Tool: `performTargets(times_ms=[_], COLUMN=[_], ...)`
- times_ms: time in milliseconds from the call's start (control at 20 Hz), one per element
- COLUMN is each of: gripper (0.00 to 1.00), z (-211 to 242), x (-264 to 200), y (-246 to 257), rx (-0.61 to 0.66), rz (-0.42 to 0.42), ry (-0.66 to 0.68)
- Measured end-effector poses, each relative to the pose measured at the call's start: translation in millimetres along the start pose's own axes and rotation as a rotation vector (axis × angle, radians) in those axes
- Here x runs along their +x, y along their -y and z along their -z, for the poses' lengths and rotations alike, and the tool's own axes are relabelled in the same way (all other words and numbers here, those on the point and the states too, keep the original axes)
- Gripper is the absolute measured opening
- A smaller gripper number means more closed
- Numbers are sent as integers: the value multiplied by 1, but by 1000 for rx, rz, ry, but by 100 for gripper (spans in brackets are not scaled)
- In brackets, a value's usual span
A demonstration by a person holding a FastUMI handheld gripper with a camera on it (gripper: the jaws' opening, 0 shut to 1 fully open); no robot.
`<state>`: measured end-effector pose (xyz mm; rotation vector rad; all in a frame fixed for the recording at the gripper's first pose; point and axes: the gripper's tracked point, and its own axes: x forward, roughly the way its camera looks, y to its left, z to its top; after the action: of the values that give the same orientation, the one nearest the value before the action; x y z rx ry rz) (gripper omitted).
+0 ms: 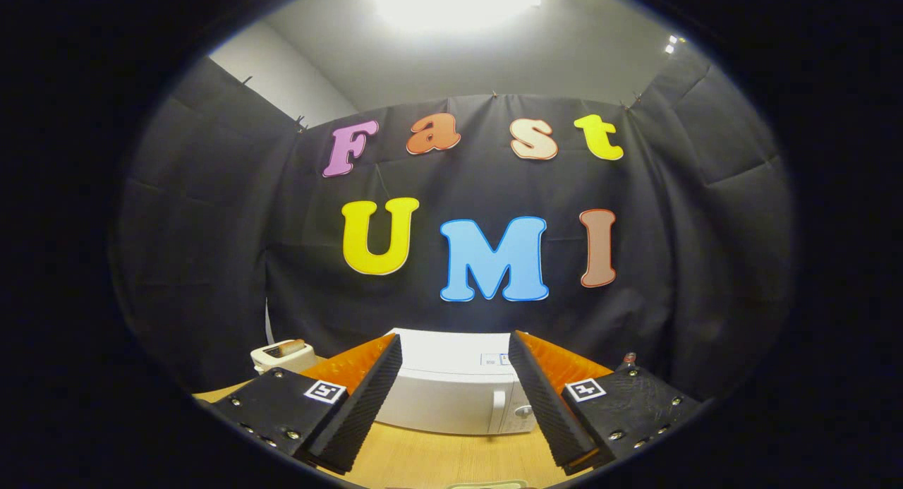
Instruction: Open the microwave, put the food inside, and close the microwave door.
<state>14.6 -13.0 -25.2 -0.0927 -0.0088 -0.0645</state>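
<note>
A white microwave (pixel 451 390) stands on the wooden table (pixel 430 457) beyond my fingers, its door closed and its handle (pixel 498 410) upright near the right side of the front. My gripper (pixel 455 348) is open, held well above the table, with nothing between its fingers. The microwave shows through the gap between the fingertips. At the very near edge of the table, below the fingers, a sliver of a pale object (pixel 487 485) peeks in; I cannot tell what it is.
A white toaster (pixel 282 355) with a slice of bread in its slot sits to the left of the microwave, behind my left finger. Black cloth walls close the booth at the back and on both sides.
</note>
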Motion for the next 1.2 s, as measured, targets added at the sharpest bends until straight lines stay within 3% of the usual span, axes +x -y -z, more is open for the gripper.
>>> performTargets(times_ms=[450,750,1100,1200], gripper=[96,96,96,91], z=[83,146,236,254], x=[54,91,138,149], y=[32,54,69,67], rx=[18,-40,-29,-29], rz=[26,79,102,99], ry=[-6,-21,-132,-146])
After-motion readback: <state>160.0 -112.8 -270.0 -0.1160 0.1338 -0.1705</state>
